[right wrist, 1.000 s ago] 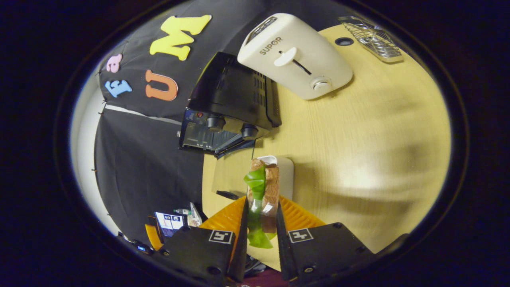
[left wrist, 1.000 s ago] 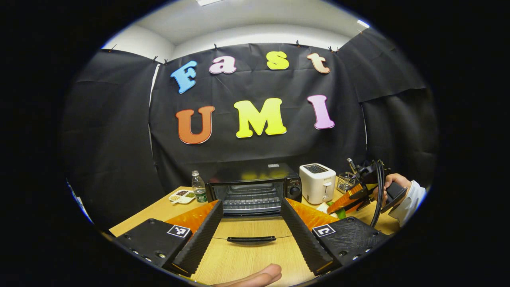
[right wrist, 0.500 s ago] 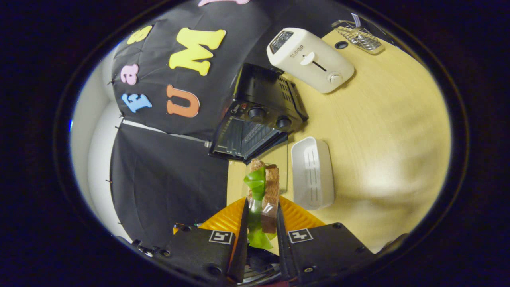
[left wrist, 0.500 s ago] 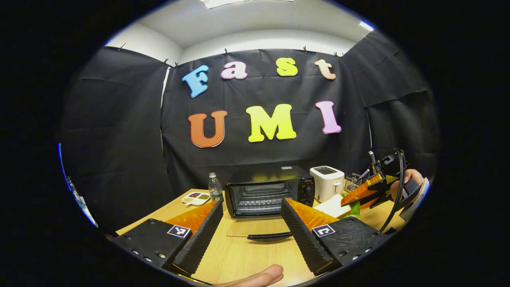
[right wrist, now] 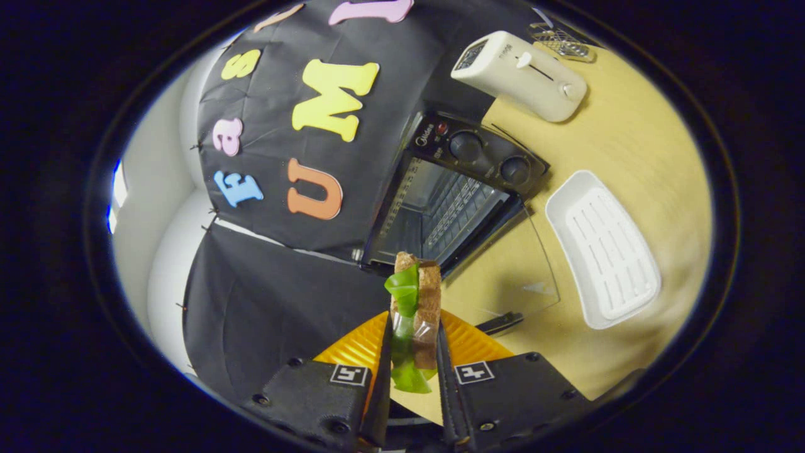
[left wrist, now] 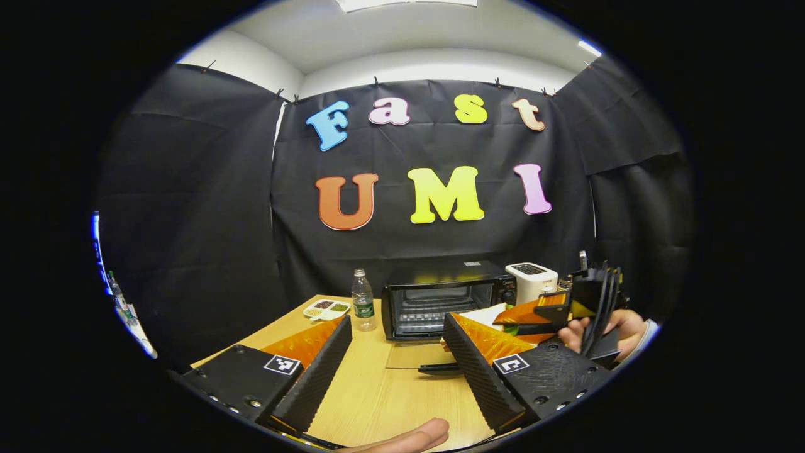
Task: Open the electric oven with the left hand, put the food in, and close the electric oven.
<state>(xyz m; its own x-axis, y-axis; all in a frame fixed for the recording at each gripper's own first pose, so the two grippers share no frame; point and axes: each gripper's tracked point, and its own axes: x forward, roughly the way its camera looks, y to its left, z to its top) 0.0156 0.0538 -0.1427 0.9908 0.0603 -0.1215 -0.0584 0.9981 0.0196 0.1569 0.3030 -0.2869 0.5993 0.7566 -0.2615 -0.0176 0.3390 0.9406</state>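
Note:
The black electric oven [left wrist: 440, 294] stands at the back of the wooden table, its glass door [left wrist: 412, 355] folded down flat and the rack inside showing. My left gripper [left wrist: 396, 362] hangs open in front of the door with nothing between its fingers. My right gripper [right wrist: 412, 355] is shut on a brown-bread sandwich [right wrist: 416, 305] with a green leaf. The sandwich is held on edge just before the oven [right wrist: 453, 195] mouth, above the lowered door [right wrist: 503, 270]. In the left gripper view the right gripper [left wrist: 563, 309] and the hand [left wrist: 607, 327] holding it sit right of the oven.
A white ribbed tray [right wrist: 604, 248] lies on the table right of the door. A white toaster [right wrist: 519, 72] and a wire rack [right wrist: 563, 41] stand beyond it. A water bottle [left wrist: 361, 308] and a small divided dish [left wrist: 326, 308] are left of the oven.
My left gripper has drawn back from the open oven door. The right gripper has carried the sandwich off the white tray and leftward to the oven's mouth.

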